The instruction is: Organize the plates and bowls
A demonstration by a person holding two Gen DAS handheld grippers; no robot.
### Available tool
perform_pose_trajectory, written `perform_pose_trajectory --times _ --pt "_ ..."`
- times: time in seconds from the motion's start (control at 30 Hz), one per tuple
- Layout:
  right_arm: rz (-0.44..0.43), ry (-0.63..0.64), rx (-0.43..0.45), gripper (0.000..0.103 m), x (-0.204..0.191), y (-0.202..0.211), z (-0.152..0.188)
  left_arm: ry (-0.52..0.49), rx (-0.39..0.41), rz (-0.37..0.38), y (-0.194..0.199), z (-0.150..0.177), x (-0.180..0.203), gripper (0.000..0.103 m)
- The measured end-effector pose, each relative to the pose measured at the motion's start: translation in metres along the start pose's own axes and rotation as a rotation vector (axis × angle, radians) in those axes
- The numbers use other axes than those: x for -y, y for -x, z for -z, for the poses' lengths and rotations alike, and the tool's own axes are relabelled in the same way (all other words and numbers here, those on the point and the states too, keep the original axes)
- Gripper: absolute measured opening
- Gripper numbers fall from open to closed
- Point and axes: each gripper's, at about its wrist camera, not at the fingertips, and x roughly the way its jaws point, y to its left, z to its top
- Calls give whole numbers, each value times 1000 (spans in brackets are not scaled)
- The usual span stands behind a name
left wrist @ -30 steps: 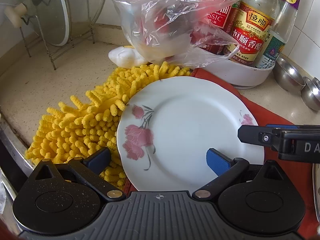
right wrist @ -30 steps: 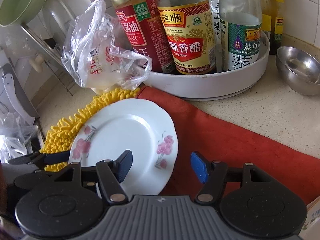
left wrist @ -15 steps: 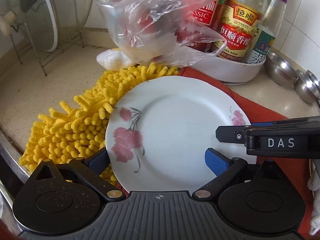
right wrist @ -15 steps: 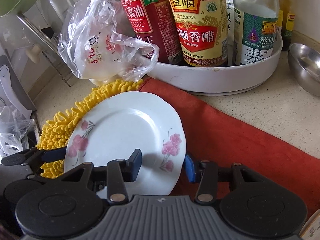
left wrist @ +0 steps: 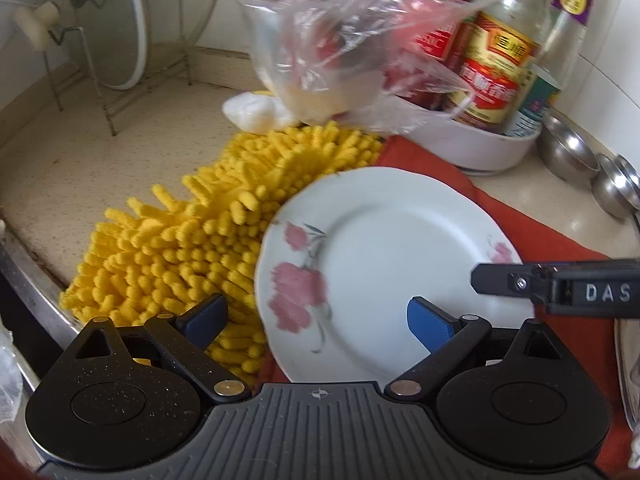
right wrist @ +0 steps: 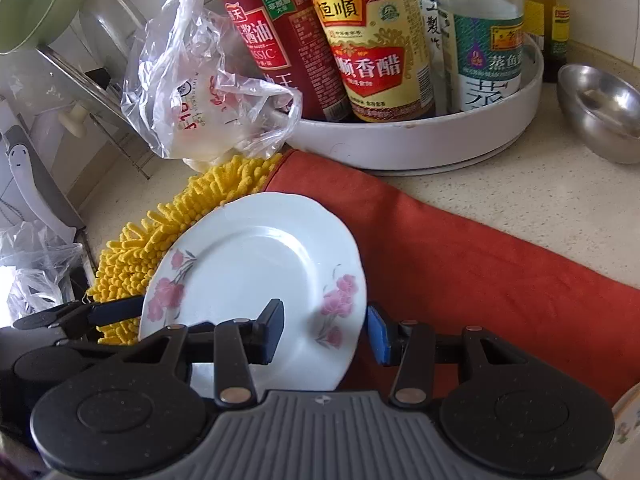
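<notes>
Plate [right wrist: 256, 264], white with pink flowers, lies partly on a yellow chenille mitt [left wrist: 192, 240] and partly on a red cloth [right wrist: 480, 264]. Right gripper [right wrist: 326, 330] straddles the plate's right rim, one finger over the plate face, the blue pad [right wrist: 378, 334] outside the rim; its jaws have just narrowed, but whether the pads press on the rim I cannot tell. Left gripper [left wrist: 320, 324] has been closing yet stands wide, one finger above the mitt, the other above the plate, gripping nothing.
</notes>
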Motion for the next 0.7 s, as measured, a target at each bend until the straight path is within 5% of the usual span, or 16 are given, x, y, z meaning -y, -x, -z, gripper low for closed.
perform_pose_trajectory --times 0.27,0.7 --pt "-4 0 0 42 -1 -4 6 -10 32 27 4 -2 3 77" --pt "-5 -25 -4 42 2 7 17 -56 20 19 8 1 15 83"
